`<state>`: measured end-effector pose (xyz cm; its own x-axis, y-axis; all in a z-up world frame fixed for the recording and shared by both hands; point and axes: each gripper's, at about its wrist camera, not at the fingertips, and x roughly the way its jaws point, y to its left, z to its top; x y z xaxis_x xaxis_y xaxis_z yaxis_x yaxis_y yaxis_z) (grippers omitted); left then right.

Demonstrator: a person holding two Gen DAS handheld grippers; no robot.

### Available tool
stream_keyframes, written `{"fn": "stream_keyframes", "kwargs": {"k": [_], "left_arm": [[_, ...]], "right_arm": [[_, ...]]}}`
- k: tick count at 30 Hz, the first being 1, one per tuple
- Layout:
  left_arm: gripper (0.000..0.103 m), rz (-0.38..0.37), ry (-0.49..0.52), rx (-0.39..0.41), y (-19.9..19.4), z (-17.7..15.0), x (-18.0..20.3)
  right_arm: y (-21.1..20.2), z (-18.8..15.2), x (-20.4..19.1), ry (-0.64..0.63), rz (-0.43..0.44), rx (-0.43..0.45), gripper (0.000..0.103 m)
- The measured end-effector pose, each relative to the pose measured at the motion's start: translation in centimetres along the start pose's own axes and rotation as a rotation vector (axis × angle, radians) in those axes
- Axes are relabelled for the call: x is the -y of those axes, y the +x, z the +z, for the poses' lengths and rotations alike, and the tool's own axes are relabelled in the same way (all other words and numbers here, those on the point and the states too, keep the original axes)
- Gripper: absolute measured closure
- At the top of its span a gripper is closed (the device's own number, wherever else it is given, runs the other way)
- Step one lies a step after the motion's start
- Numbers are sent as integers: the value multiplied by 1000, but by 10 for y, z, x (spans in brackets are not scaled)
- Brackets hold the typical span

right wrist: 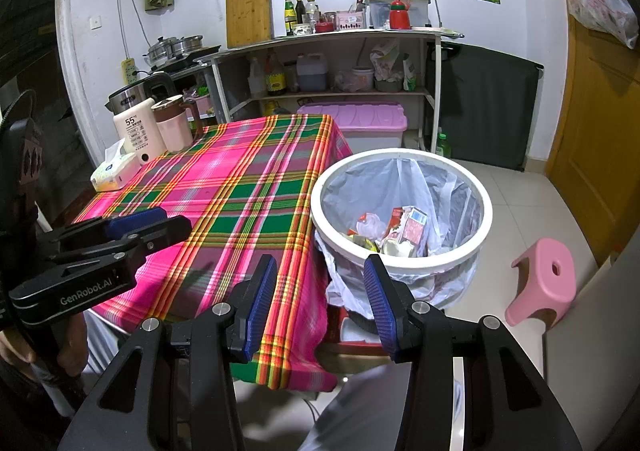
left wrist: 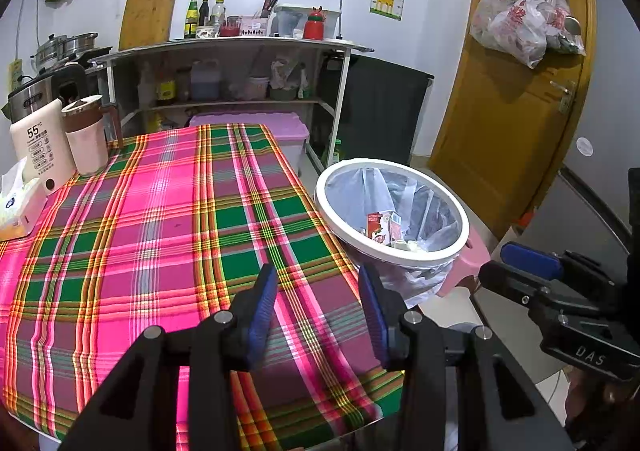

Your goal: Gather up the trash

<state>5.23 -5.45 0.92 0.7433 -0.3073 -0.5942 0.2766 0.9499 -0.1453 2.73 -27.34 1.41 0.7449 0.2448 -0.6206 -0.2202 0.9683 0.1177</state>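
Note:
A white-rimmed trash bin point(left wrist: 328, 207) point(right wrist: 400, 259) lined with a clear bag stands beside the table's right edge. It holds a red and white carton point(left wrist: 382, 226) point(right wrist: 408, 229) and several wrappers. My left gripper point(left wrist: 318, 283) is open and empty above the near right part of the plaid tablecloth point(left wrist: 168, 219). My right gripper point(right wrist: 320, 271) is open and empty, held over the table's near corner and the bin's near rim. The right gripper also shows at the right of the left wrist view point(left wrist: 520, 271), and the left gripper shows at the left of the right wrist view point(right wrist: 132, 227).
A tissue box point(right wrist: 114, 171), a white kettle point(right wrist: 136, 135) and a pink cup point(right wrist: 172, 127) stand at the table's far left. A pink stool point(right wrist: 544, 283) stands on the floor right of the bin. A shelf unit point(right wrist: 320, 63) and a purple-lidded box point(right wrist: 356, 117) are behind.

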Motion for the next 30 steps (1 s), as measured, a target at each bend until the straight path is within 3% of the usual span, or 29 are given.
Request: {"fn": "stream_keyframes", "kwargs": {"k": [30], "left_arm": [[59, 6, -4, -16, 5, -5, 2]], "right_arm": [[0, 0, -1, 1, -1, 0, 56]]}}
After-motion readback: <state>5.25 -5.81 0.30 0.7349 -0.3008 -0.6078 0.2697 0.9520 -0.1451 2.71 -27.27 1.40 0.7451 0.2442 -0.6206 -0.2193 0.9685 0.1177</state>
